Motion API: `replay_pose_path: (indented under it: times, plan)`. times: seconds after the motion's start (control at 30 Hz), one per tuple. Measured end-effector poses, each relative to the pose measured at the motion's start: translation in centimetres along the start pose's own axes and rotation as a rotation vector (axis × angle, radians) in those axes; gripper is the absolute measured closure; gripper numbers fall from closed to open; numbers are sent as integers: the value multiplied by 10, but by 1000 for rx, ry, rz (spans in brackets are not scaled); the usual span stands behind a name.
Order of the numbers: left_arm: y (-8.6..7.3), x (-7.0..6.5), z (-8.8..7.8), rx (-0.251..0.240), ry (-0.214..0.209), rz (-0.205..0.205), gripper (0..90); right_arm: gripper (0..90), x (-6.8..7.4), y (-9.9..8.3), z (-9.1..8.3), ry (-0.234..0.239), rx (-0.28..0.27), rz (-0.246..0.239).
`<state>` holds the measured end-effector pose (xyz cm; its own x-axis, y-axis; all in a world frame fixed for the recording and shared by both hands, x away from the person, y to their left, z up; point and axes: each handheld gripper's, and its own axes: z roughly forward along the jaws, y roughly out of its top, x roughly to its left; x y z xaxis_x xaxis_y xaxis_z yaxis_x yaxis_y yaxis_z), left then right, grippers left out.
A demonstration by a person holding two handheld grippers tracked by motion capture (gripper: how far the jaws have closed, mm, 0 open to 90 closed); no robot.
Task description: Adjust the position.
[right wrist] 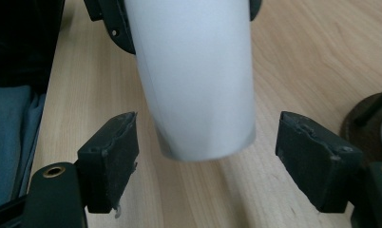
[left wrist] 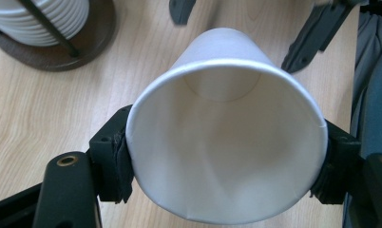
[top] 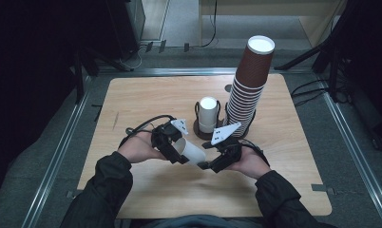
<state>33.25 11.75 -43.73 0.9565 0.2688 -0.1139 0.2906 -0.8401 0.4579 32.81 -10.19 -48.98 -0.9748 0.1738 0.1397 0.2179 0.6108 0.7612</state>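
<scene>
The person's sleeves [top: 99, 190] are coming in nearest the camera, each hand carrying a pair of tongs over the desk [top: 146, 95]. The left tongs [top: 177, 154] are pinching a white paper cup [top: 191, 152] near its rim, pads pressing on both sides, with the cup lying level and its base pointing toward the right tongs [top: 205, 165]. The right tongs are standing wide apart, their pads on either side of the cup's base and touching neither side.

To hand over cleanly, I judge the right tongs should be sliding a little further along the cup before closing gently, so the thin wall is not crushing, and the left tongs should be letting go only once that grip is firm.

Beyond the tongs, a stack of white cups [top: 208, 114] is standing in a dark holder [top: 198, 127], and just right of it a tall brown cup stack [top: 248, 85] is leaning.
</scene>
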Motion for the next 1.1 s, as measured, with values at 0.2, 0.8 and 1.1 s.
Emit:
replay_pose_path:
  times: [0.2,0.8,1.1]
  plan:
    - [6,-7,6,13,-4,28,254,224,4,1,10,10,30,-33]
    - [8,-14,8,-9,7,65,187,323,12,5,15,18,31,-80]
    - [3,-13,0,-83,37,32,16,322,5,4,6,-1,-13,-63]
